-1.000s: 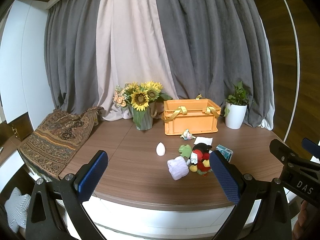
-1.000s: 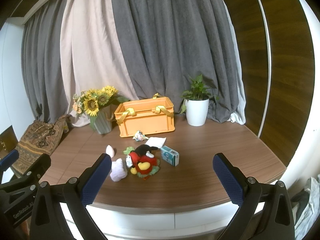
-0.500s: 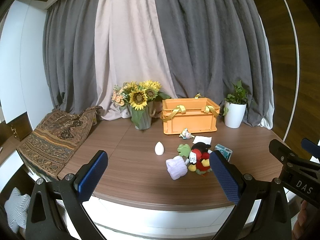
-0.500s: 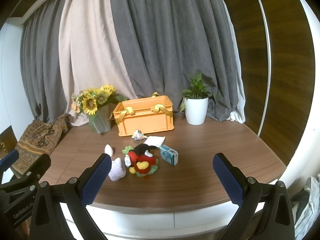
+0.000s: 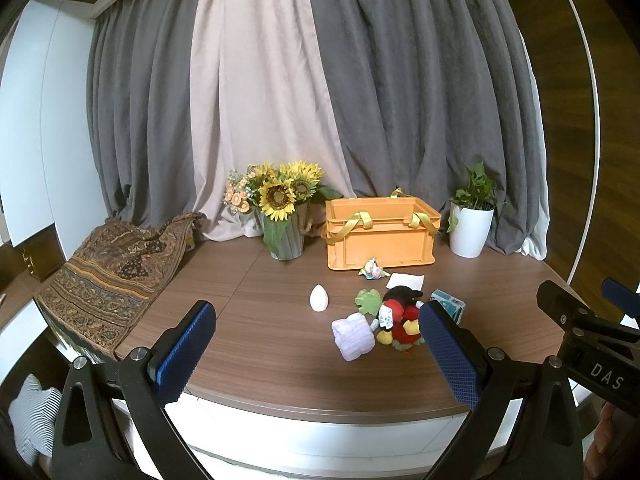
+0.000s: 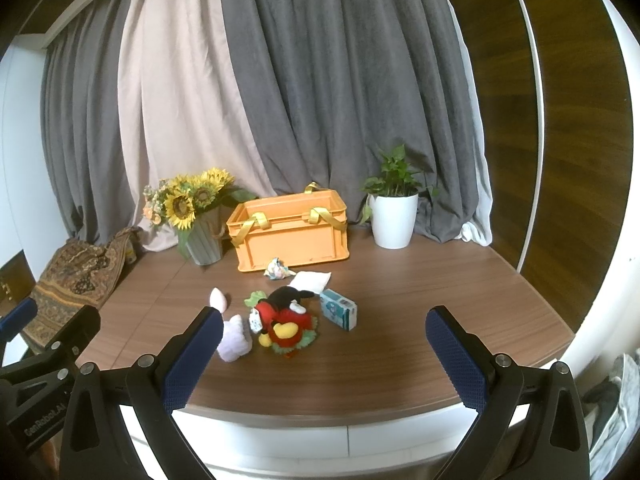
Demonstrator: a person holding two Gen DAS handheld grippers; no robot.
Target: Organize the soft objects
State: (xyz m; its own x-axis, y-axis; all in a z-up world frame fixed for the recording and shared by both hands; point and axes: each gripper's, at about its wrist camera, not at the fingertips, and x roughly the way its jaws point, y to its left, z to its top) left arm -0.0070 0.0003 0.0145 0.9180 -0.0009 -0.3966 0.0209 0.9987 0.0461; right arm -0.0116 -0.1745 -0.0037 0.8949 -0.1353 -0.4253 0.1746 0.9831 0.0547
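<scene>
Blue-padded left claw (image 5: pixel 316 356) and right claw (image 6: pixel 324 360) both spread wide, apparently touching nothing.

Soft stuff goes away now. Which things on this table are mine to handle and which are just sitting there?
Job items:
plush toy
lilac cloth bundle
green soft piece
crumpled patterned cloth
white pad
orange crate, likely the container

Just there:
sunflower vase
potted plant
patterned throw
white egg shape, softness unclear
blue box

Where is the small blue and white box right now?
In the right wrist view the blue and white box sits on the table just right of the red and black plush toy, in front of the orange crate.
</scene>
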